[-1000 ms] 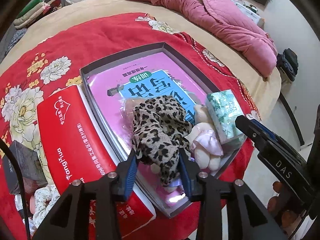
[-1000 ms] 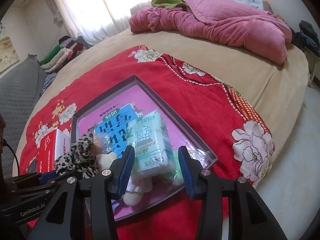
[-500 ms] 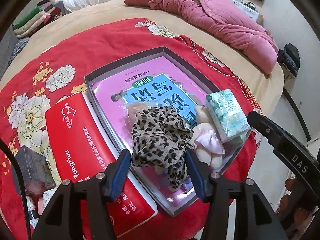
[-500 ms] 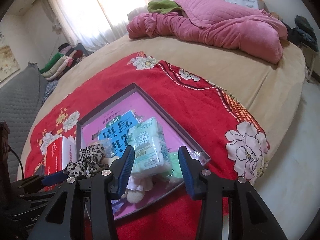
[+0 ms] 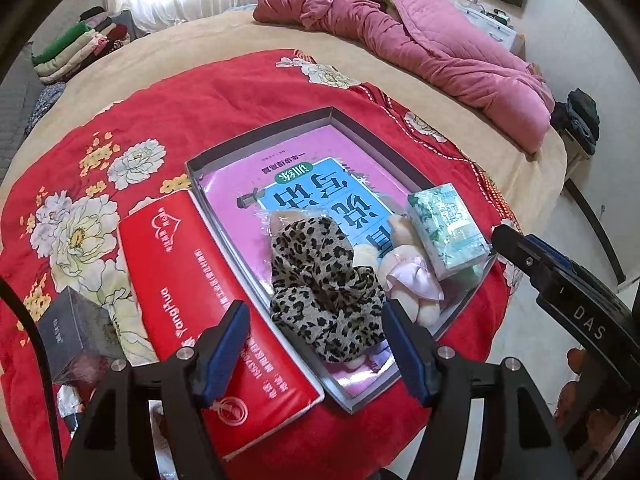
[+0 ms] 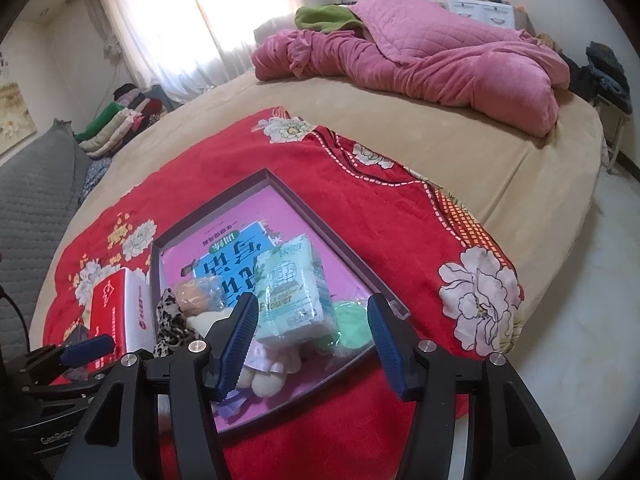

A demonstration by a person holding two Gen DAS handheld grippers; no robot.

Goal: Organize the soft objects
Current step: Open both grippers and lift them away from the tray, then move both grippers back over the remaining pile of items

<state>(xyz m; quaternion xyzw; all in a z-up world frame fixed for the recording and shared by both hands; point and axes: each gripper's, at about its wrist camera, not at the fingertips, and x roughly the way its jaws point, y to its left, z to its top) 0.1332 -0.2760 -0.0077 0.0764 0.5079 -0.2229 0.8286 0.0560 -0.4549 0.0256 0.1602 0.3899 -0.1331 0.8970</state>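
A shallow grey tray (image 5: 260, 140) (image 6: 336, 236) with a pink book in it lies on the red flowered blanket. In its near end lie a leopard-print cloth (image 5: 324, 284) (image 6: 170, 316), a cream plush toy (image 5: 404, 276) (image 6: 272, 368), a pale green tissue pack (image 5: 446, 228) (image 6: 294, 292) and a green soft item (image 6: 352, 326). My left gripper (image 5: 316, 348) is open and empty, just short of the leopard cloth. My right gripper (image 6: 312, 344) is open and empty, above the tissue pack and plush toy. It shows at the right of the left wrist view (image 5: 560, 276).
A red tissue box (image 5: 208, 300) (image 6: 116, 308) lies left of the tray, a small dark box (image 5: 76, 332) beside it. A pink quilt (image 5: 432, 52) (image 6: 420, 60) lies at the far side of the bed. Folded clothes (image 5: 76, 48) are stacked at the far left. The floor (image 6: 580, 320) is to the right.
My left gripper has let go of the leopard cloth, opened and drawn back. My right gripper has opened wider and pulled back and up from the tissue pack.
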